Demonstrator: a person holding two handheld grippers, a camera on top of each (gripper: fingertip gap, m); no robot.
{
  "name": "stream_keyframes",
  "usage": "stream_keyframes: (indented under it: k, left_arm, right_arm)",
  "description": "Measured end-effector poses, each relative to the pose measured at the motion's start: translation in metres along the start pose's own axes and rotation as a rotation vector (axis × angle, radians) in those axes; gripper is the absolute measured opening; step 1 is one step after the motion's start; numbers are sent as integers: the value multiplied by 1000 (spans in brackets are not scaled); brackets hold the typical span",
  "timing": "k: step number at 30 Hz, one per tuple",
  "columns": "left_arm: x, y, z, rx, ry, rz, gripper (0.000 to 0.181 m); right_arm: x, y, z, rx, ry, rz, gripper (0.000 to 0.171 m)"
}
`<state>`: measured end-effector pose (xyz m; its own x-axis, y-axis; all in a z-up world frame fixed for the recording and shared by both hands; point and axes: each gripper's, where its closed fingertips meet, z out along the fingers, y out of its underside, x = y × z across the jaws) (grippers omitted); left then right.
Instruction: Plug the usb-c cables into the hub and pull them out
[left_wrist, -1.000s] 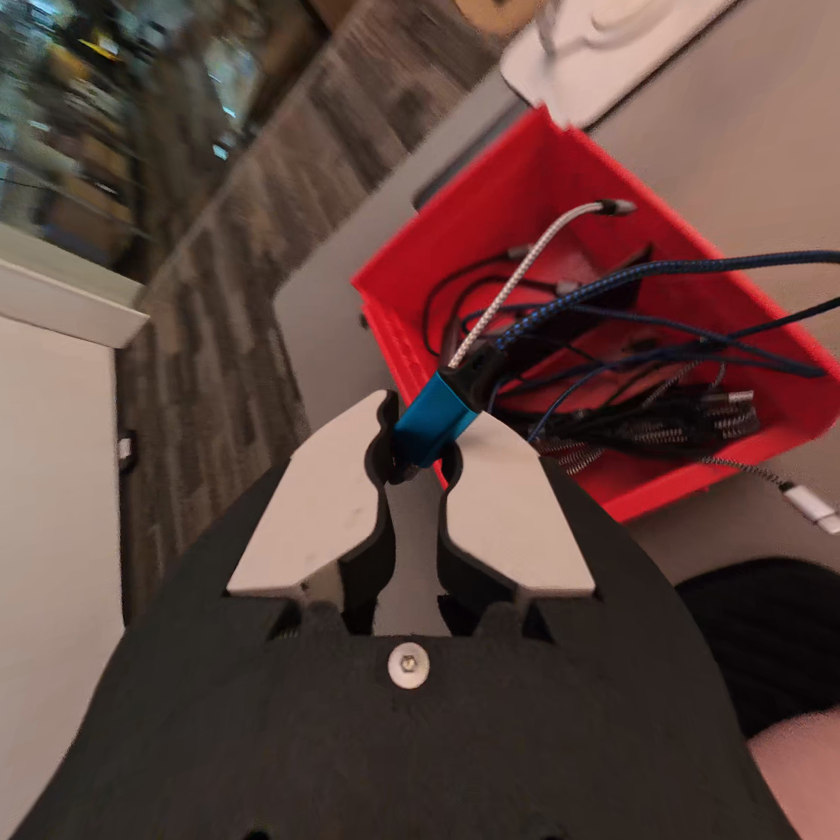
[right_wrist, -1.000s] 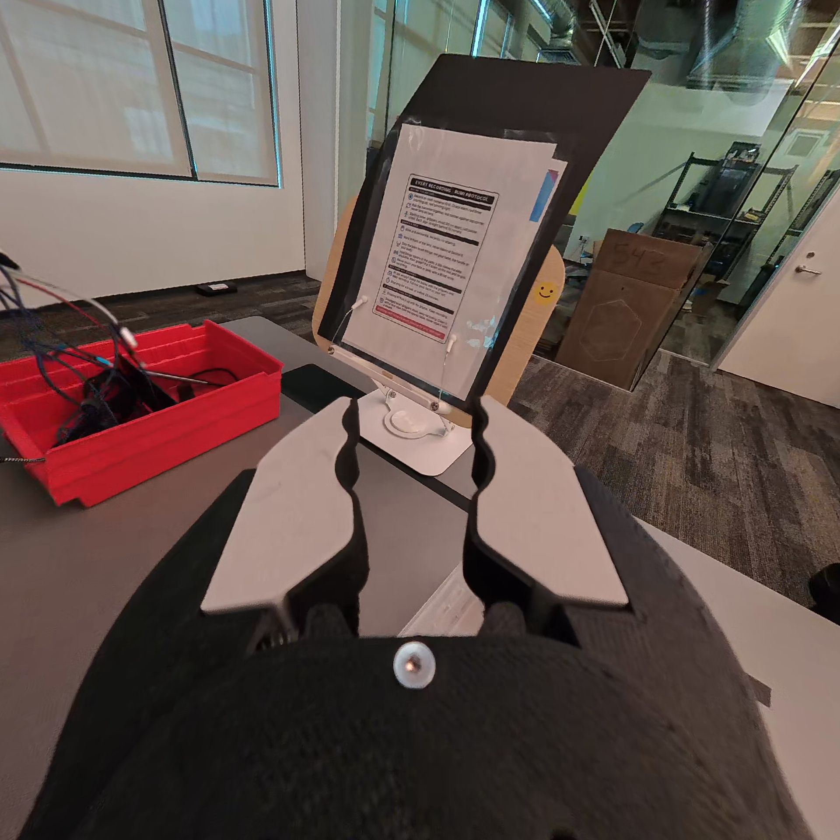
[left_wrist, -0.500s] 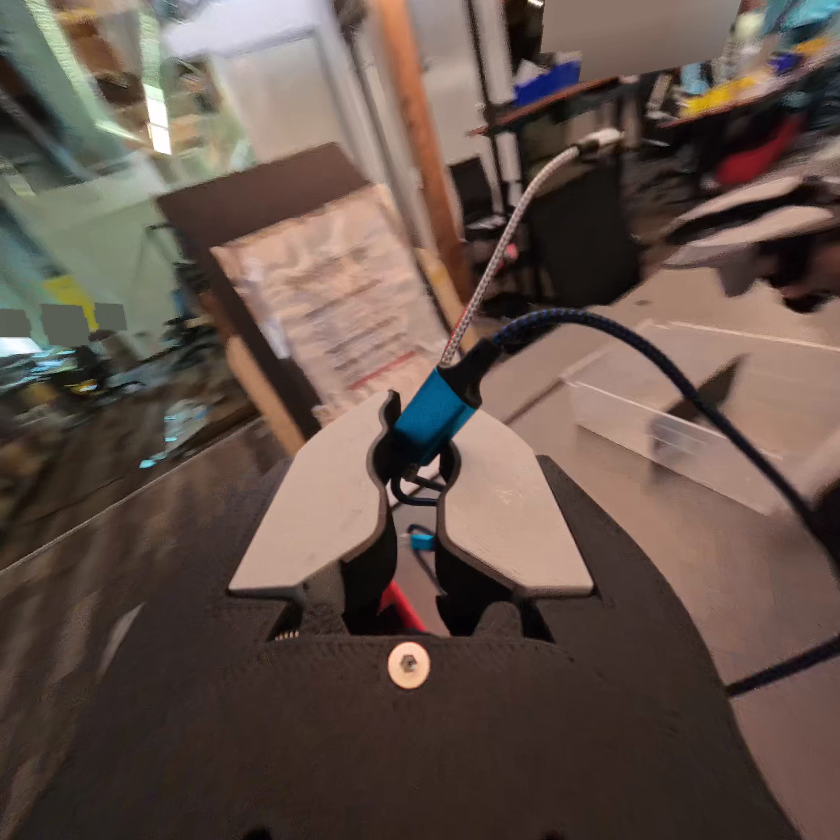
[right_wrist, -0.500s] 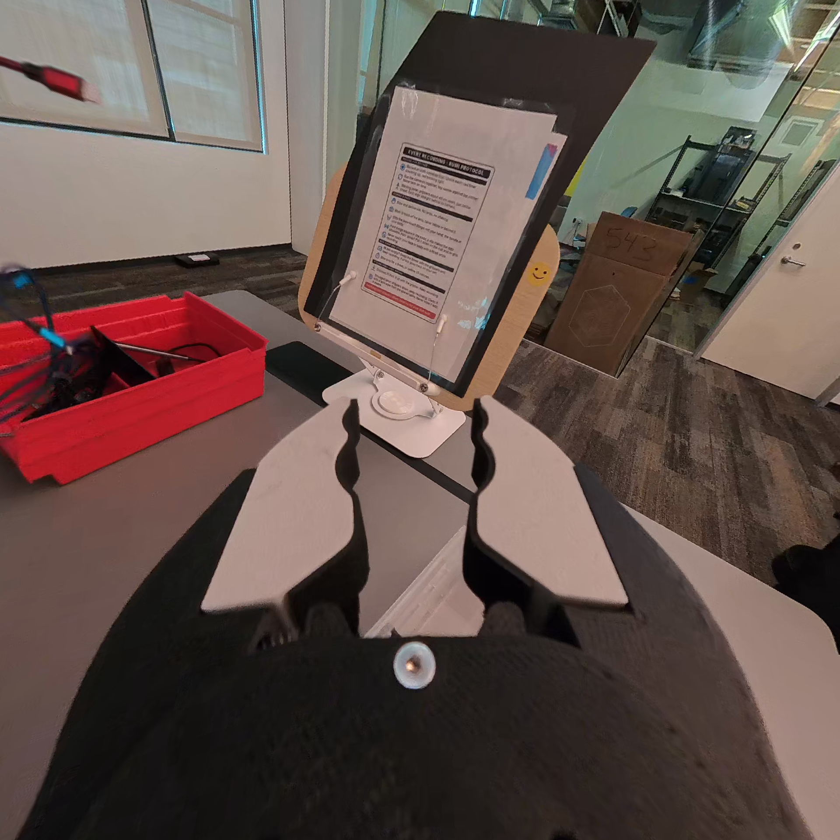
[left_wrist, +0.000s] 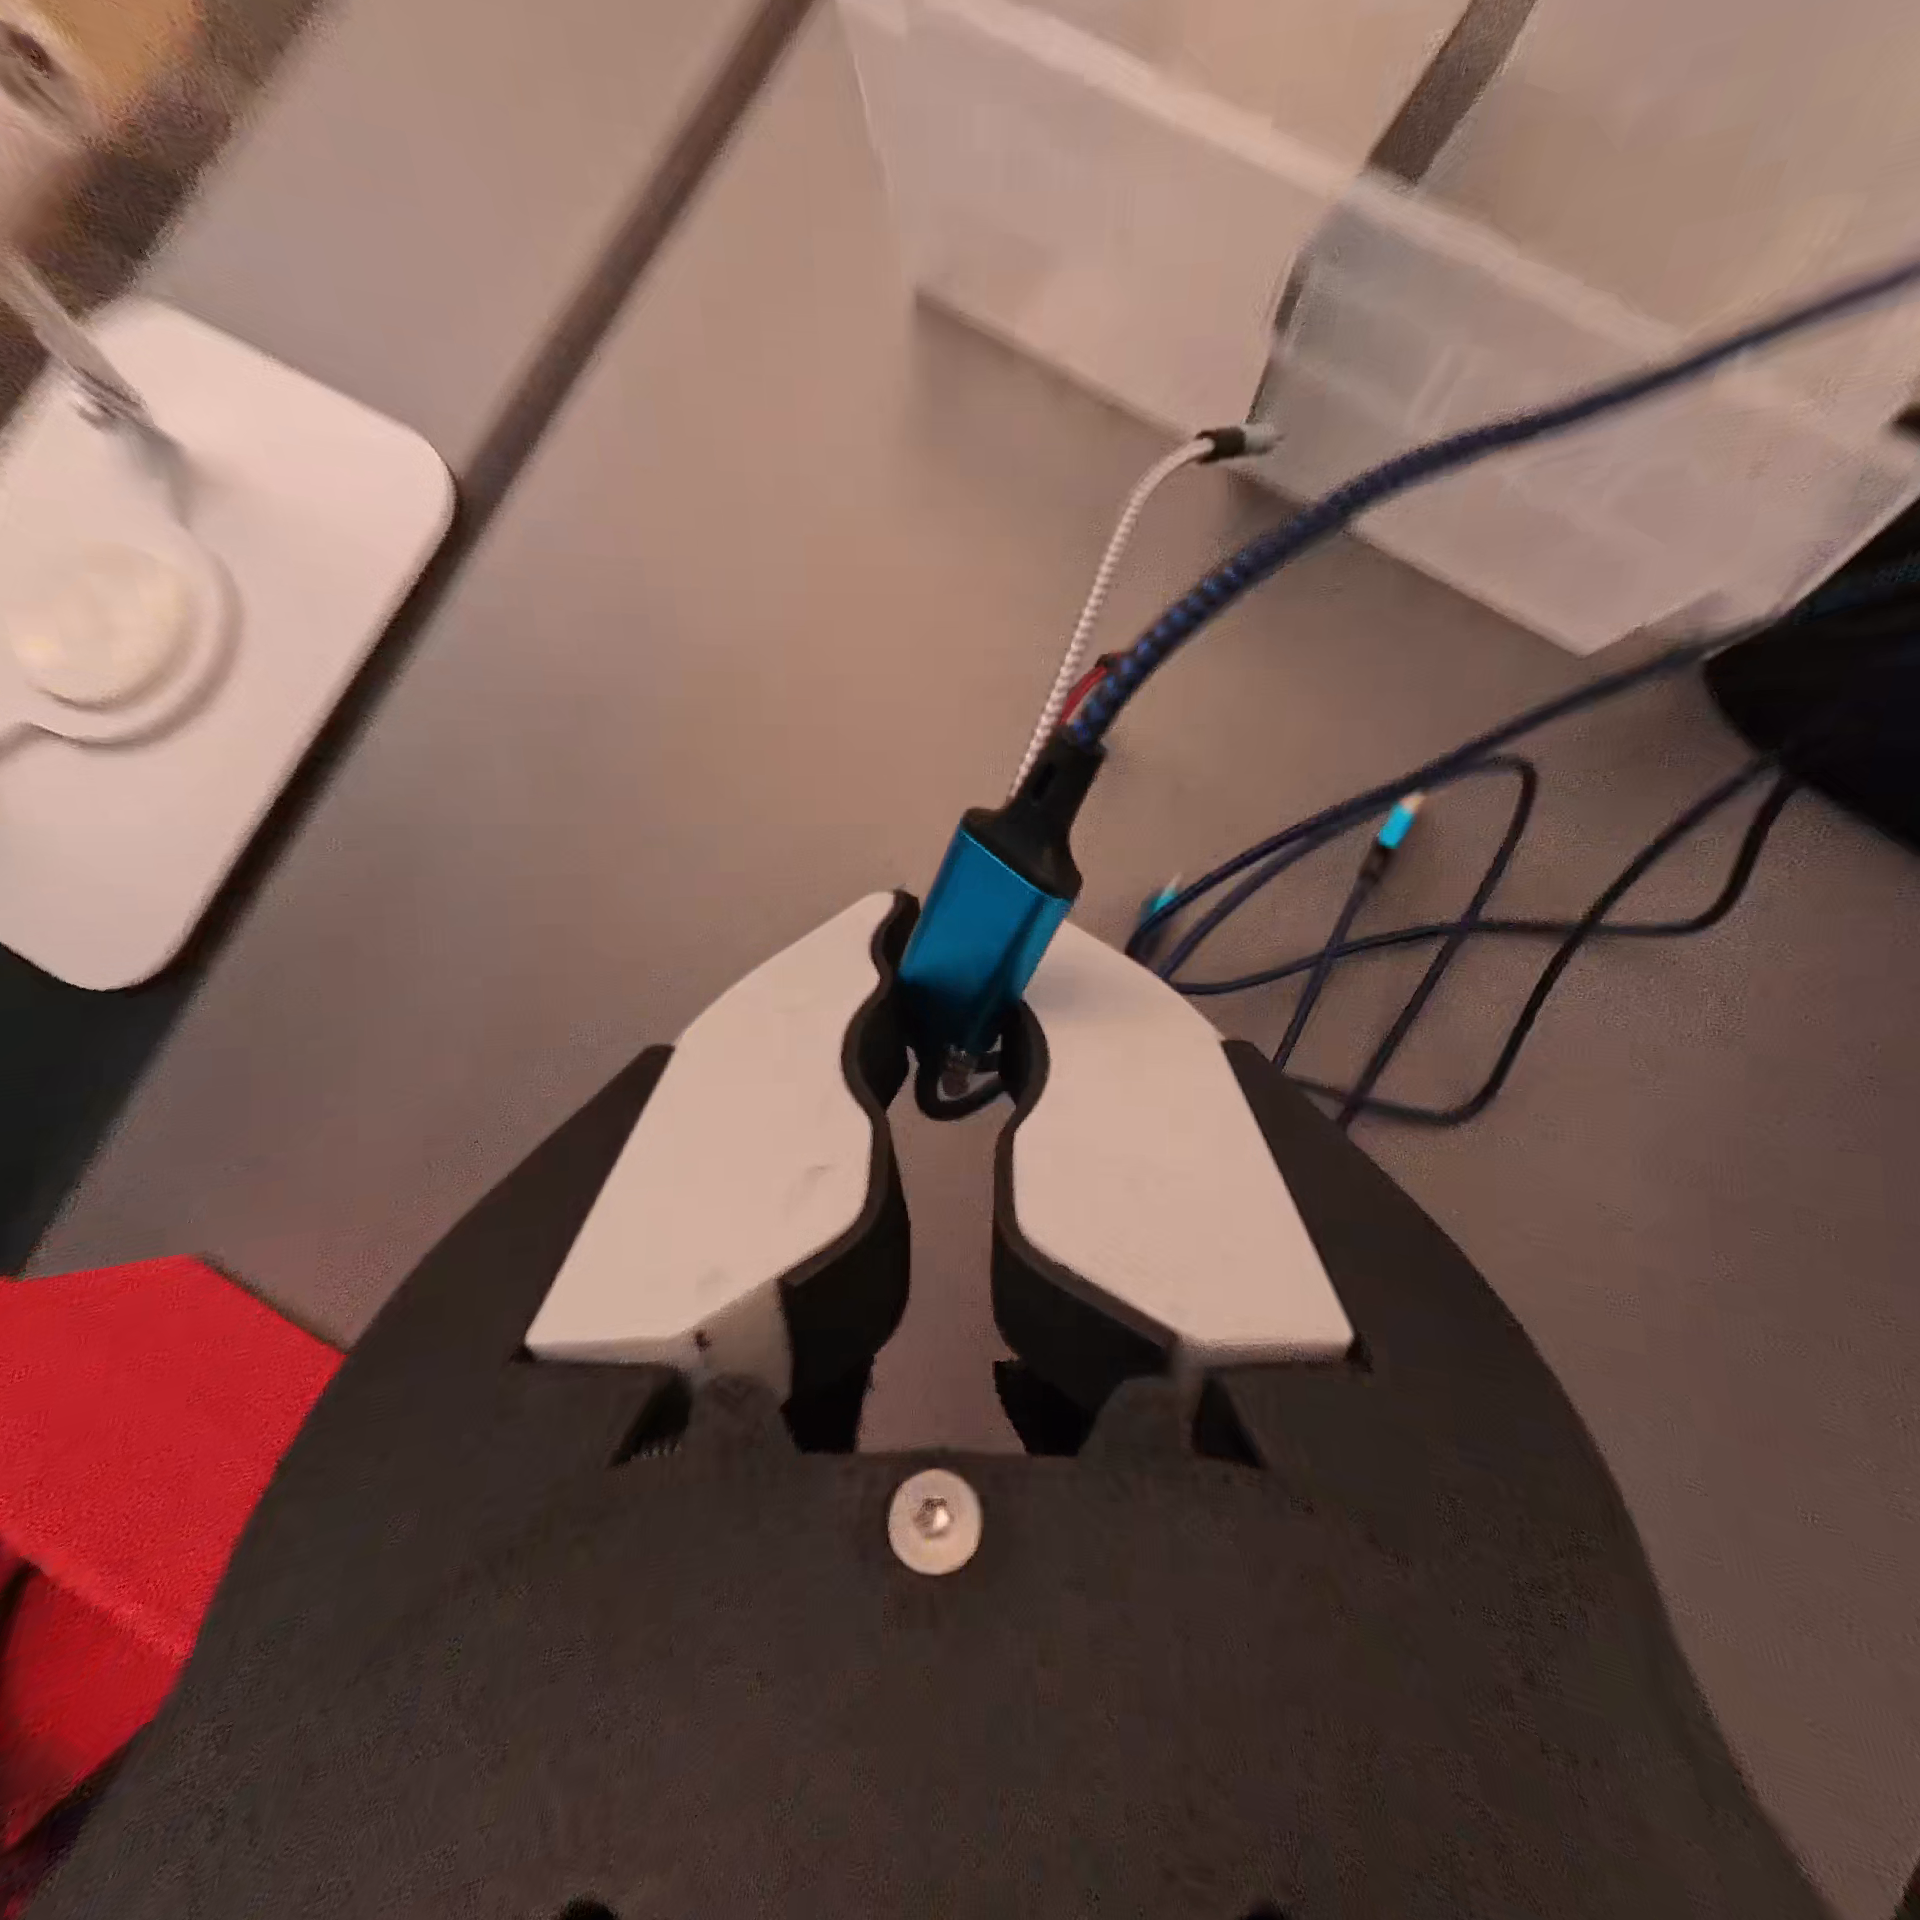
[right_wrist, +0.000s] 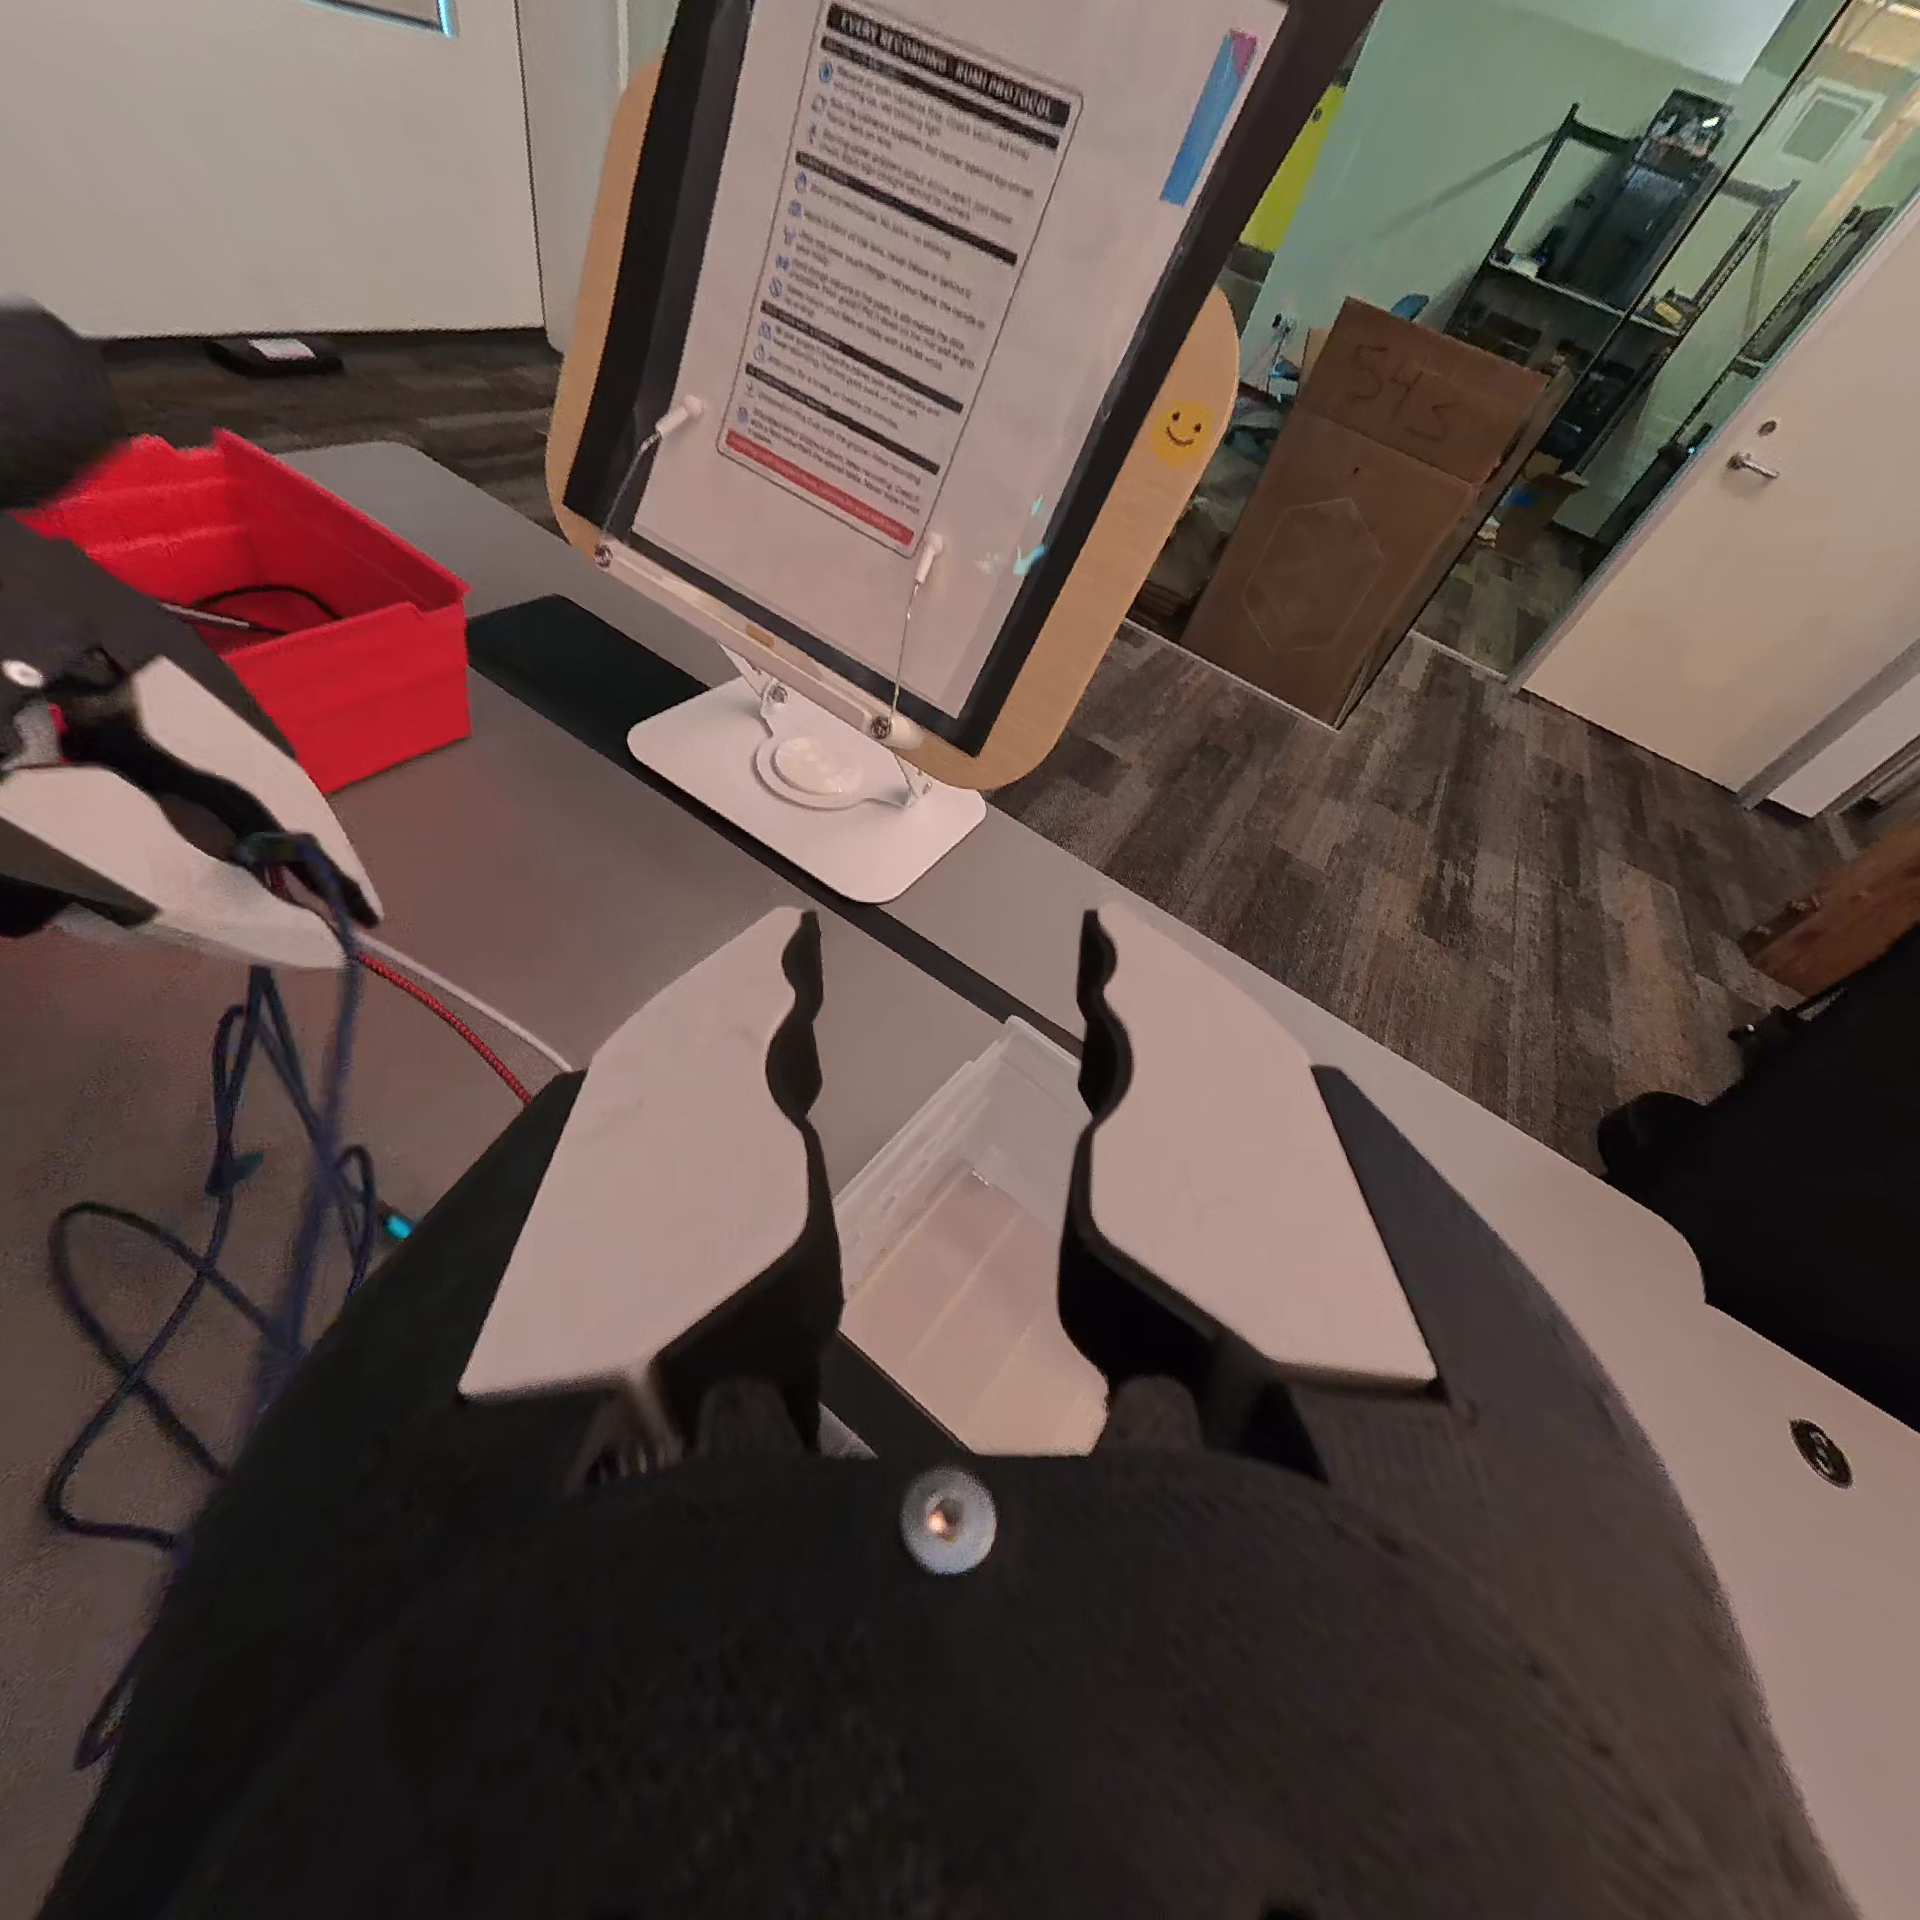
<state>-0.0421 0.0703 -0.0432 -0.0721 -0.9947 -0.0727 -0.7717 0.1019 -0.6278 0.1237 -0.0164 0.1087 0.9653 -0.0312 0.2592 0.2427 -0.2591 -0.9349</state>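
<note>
Left wrist view: the left gripper (left_wrist: 961, 961) is clenching a blue metal plug (left_wrist: 987, 928), its fingers closed on the shell near the tips. This looks like the hub end of a multi-head cable: a blue braided cable (left_wrist: 1351, 520) and a white braided cable (left_wrist: 1101, 582) are both running out of its black collar, the white one ending in a small connector (left_wrist: 1231, 442) hanging in the air. Holding it by the rigid shell is probably giving a firm handle for the plugging. More blue leads (left_wrist: 1455, 935) are lying looped on the grey table (left_wrist: 675, 675), with a cyan tip (left_wrist: 1397, 828) among them. A clear box (left_wrist: 1455, 416) is sitting beyond, a white stand base (left_wrist: 208, 623) at left, a red bin (left_wrist: 125, 1403) corner at lower left. The frame is blurring with motion.

Right wrist view: the right gripper (right_wrist: 943, 940) is hanging released, jaws apart and empty, over the clear box (right_wrist: 966, 1247), likely waiting to take a connector. The left gripper (right_wrist: 177, 831) is showing at left with cables (right_wrist: 260, 1195) trailing down to the table (right_wrist: 571, 852). The red bin (right_wrist: 343, 644) is sitting behind it. A stand with a printed sheet (right_wrist: 894, 312) is standing at the table's far edge. Beyond: carpet (right_wrist: 1455, 831), glass wall, cardboard box (right_wrist: 1351, 499), white door (right_wrist: 1766, 468).
</note>
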Motion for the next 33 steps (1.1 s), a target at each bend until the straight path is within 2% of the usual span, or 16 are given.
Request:
stream_keyframes:
  k: [1,8,12,15,19,24,27,30,33]
  left_arm:
    - [-1,9,11,-51,12,-6,12]
    - [-2,38,52,-211,68,-34,17]
    - [-28,44,59,-266,-144,50,54]
    - [-39,41,56,-269,-265,135,62]
    - [-45,22,46,-194,-386,201,71]
    - [-61,-2,20,-85,-600,272,78]
    - [-64,-4,12,-76,-635,275,79]
    - [-68,-4,5,-78,-626,262,78]
    - [-103,-2,-40,-44,-701,185,71]
  right_arm:
    - [0,3,2,-16,0,-8,48]
    - [-3,25,19,-138,-3,-77,49]
    - [-2,34,29,-195,28,-107,52]
    - [0,35,34,-212,71,-137,54]
    - [3,21,33,-189,180,-212,56]
    - [10,-21,13,-80,463,-348,57]
    - [4,-34,5,-75,569,-425,57]
    - [-10,-38,10,-63,538,-439,57]
    - [-19,-32,18,-56,442,-386,57]
